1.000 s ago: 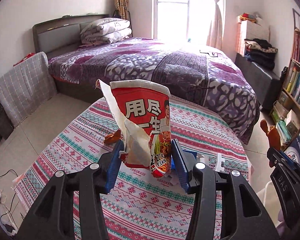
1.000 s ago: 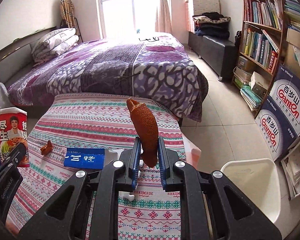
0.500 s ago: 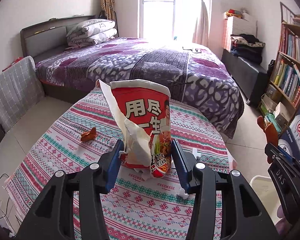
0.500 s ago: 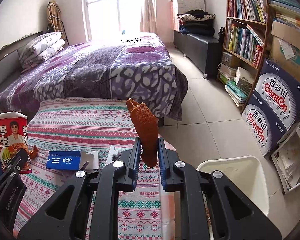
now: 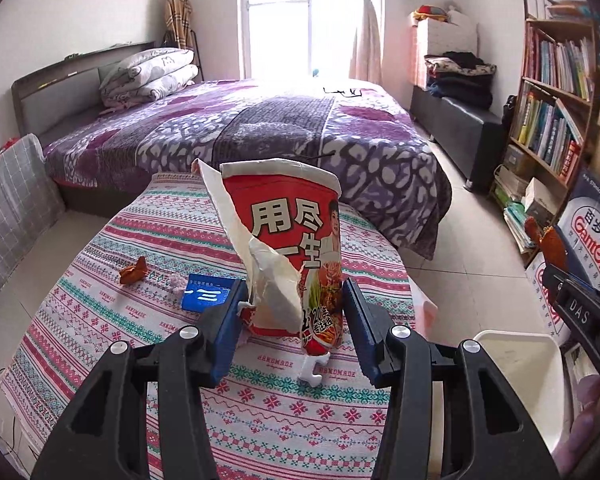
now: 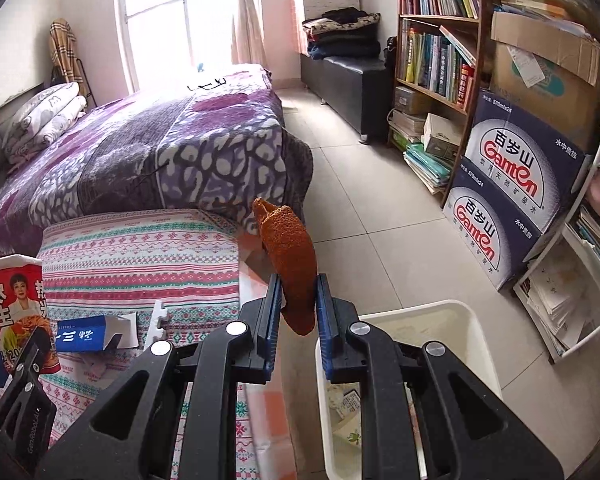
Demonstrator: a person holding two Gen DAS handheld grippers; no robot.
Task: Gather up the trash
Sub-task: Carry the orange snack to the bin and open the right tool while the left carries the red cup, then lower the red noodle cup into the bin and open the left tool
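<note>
Only right-wrist view: paper scraps (image 6: 346,400) inside white bin (image 6: 476,344)

Home bedroom, purple-quilted bed (image 5: 260,132) w/ folded bedding, packed bookshelf (image 6: 432,48), window curtain (image 5: 366,32)

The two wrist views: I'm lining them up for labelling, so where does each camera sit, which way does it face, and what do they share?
Left wrist: sits behind the left tongs, facing over the table toward the bed; its tongs grip a noodle cup.
Right wrist: sits behind the right tongs, facing the floor, bookshelf and white bin; its tongs pinch an orange peel.
Shared: cup, blue box, table, bed, bin, each other's tongs.
</note>
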